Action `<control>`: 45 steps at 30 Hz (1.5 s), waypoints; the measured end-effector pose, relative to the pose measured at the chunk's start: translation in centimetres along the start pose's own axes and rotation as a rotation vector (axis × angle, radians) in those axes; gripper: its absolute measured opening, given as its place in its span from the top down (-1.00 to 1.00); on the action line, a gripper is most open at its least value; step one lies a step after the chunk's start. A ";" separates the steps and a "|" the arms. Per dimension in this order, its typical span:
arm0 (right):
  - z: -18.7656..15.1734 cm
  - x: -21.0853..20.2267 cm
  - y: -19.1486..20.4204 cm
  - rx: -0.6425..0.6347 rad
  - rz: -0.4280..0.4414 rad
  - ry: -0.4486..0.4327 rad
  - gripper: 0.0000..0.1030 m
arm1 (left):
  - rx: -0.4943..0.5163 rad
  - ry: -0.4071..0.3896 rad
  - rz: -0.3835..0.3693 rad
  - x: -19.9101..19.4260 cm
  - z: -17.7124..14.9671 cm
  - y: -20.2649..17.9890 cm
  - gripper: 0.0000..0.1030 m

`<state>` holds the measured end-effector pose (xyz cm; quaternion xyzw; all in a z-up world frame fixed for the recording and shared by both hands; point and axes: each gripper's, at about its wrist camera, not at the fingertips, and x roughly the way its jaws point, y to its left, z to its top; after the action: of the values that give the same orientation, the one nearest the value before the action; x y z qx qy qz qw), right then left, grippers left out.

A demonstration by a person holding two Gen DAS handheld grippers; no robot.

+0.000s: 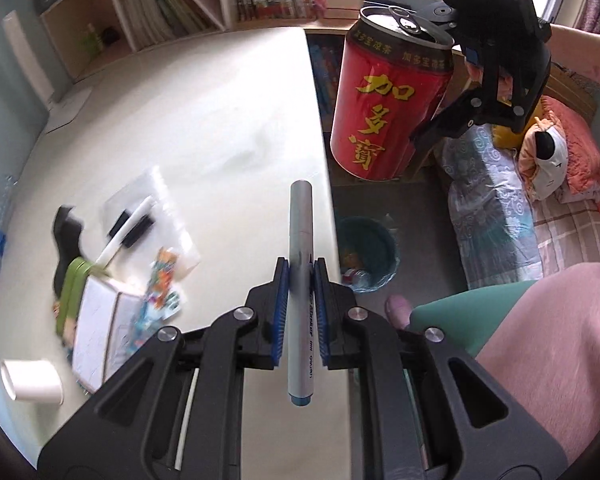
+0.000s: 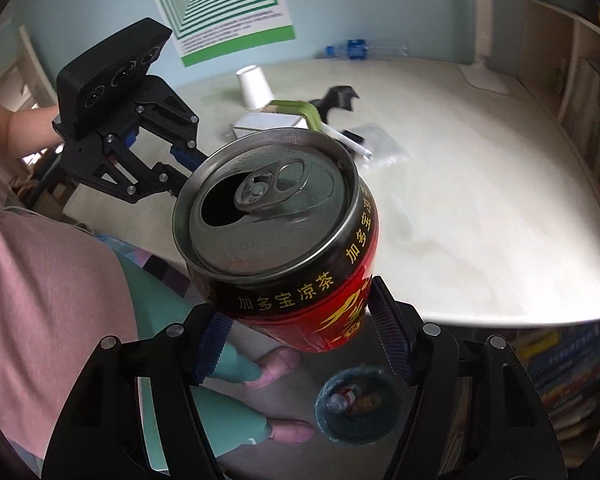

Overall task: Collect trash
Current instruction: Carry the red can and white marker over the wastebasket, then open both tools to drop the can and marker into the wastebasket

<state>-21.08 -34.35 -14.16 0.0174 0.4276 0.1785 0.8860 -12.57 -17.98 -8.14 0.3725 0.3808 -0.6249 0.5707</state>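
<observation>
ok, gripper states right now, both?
Left gripper: closed on a grey marker pen.
Right gripper: closed on an opened red drink can.

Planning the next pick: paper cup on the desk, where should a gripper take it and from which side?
The paper cup stands mouth down in the right wrist view. Probably best to come from above and close across its tapered wall about halfway up. The closed base faces up, so there is no rim to pinch. The box sits close in front, so a side approach looks crowded.
</observation>
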 end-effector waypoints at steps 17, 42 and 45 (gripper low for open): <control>-25.8 8.4 -10.8 0.405 0.029 0.138 -0.30 | 0.042 0.228 -0.156 25.8 5.1 -13.7 0.78; -40.6 27.2 -16.4 0.569 -0.005 0.231 -0.60 | -0.063 0.357 -0.139 45.0 -3.1 -12.9 0.02; -38.8 23.6 -15.8 0.564 -0.022 0.205 -0.60 | -0.083 0.310 -0.154 40.4 -2.9 -13.4 0.01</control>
<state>-32.53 -46.00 -59.37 0.2400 0.5478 0.0439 0.8002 -28.69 -31.93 -45.12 0.4103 0.5169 -0.5857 0.4705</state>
